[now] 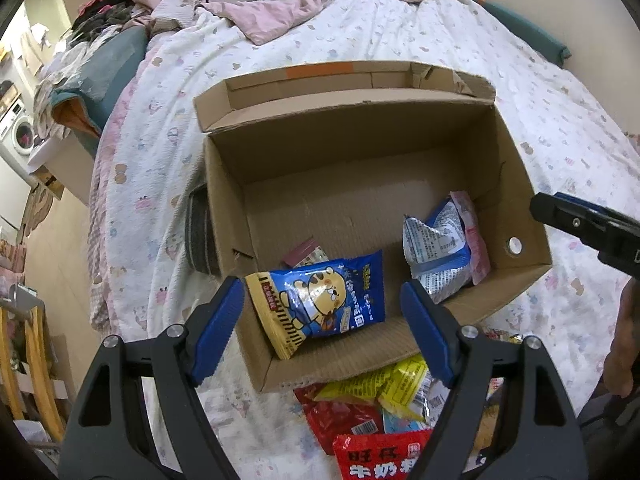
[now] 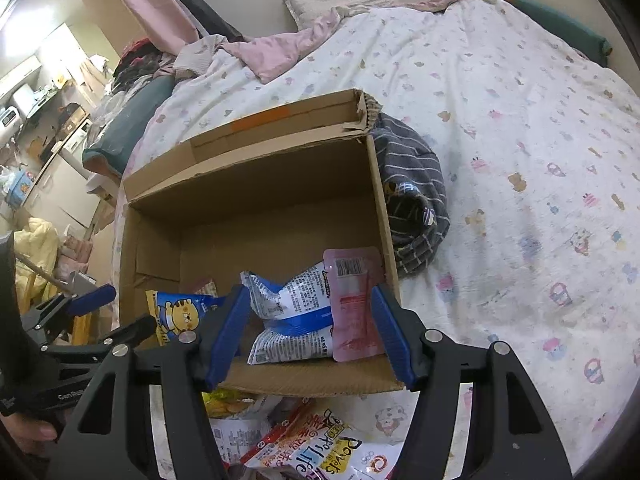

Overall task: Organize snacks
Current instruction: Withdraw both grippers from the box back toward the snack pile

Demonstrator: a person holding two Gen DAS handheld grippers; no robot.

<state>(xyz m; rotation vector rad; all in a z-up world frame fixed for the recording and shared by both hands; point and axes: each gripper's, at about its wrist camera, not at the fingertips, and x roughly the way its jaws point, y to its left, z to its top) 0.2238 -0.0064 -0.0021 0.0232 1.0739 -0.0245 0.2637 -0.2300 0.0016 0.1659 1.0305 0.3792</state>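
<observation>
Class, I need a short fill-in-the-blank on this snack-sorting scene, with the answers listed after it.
1. The blue tiger packet lies inside the ____ box.
2. The pink pouch leans against the box's ____ wall in the right wrist view.
3. The left gripper is ____ and holds nothing.
4. The box rests on a ____.

Answers: cardboard; right; open; bed

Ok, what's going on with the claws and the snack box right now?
Left claw open, empty. Right claw open, empty. Brown cardboard box holds blue tiger snack bag, more packets. Nothing blocking.

Between the left jaws lies a blue-and-yellow tiger-print snack bag [image 1: 320,304]; between the right jaws, a blue-and-white printed snack bag [image 2: 290,316] beside a pink pouch [image 2: 354,304], in a brown cardboard box [image 1: 360,152].
</observation>
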